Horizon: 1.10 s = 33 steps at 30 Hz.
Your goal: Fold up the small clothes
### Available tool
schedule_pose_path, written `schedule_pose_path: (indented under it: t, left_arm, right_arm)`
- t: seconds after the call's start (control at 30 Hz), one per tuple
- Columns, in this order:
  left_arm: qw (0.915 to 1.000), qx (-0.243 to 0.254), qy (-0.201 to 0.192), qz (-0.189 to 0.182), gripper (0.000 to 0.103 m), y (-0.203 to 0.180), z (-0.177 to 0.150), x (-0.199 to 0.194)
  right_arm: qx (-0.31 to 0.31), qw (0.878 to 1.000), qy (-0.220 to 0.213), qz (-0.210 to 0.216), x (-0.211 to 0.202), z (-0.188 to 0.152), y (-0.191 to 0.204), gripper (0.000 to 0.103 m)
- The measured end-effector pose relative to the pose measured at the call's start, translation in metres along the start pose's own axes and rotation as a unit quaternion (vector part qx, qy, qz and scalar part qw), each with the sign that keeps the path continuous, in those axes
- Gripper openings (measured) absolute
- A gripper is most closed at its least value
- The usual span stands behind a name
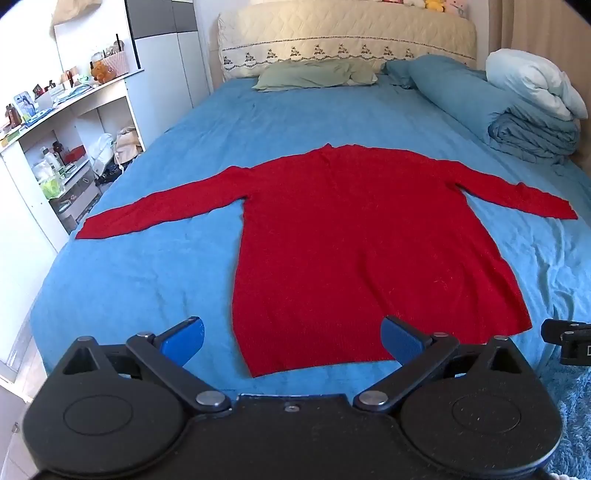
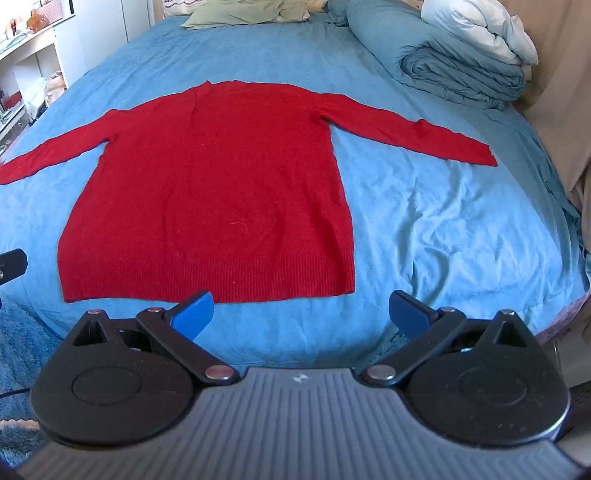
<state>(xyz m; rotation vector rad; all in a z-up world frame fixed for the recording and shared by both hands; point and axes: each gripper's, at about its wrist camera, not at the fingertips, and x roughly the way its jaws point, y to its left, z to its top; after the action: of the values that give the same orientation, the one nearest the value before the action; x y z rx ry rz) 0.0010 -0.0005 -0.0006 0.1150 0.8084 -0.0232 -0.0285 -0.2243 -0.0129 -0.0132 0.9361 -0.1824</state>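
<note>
1. Bedroom setting: a bed [image 1: 140,280] covered by a blue sheet fills both views, with a cream headboard [image 1: 347,33] at the far end, a green pillow [image 1: 314,74] below it, a rolled blue duvet [image 1: 517,122] along the right side and cluttered white shelves [image 1: 70,147] to the left.
2. Task item: a red sweater [image 1: 354,236] lies flat on the sheet, sleeves spread out to both sides, collar toward the headboard, ribbed hem toward the bed's near edge. No fold is visible; the task appears not yet begun.
3. Key relation: the sweater's long axis runs straight away from both grippers, hem nearest. In the left wrist view the hem's left corner sits between the fingers; in the right wrist view the hem's right corner lies just ahead, between the fingers.
4. Left gripper [image 1: 293,339]: jaws spread wide, nothing held. The right blue pad overlaps the hem in the view; contact cannot be confirmed.
5. Right gripper [image 2: 301,314]: jaws spread wide, nothing held, hovering at the bed's near edge just short of the hem.
6. Judgement: each gripper is near its own hem corner, so neither has a clear advantage. The sleeves lie well apart from both, each sleeve toward the gripper on its side.
</note>
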Motion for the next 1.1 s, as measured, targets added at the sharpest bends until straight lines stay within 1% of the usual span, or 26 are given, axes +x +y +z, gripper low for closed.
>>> schedule_pose_path:
  t: [1.1]
  left_arm:
    - [1.0, -0.005, 0.001, -0.002, 0.103, 0.0017, 0.0009, 0.0007]
  right_arm:
    - [-0.001, 1.0, 0.006, 0.007, 0.0033, 0.0002, 0.0051, 0.103]
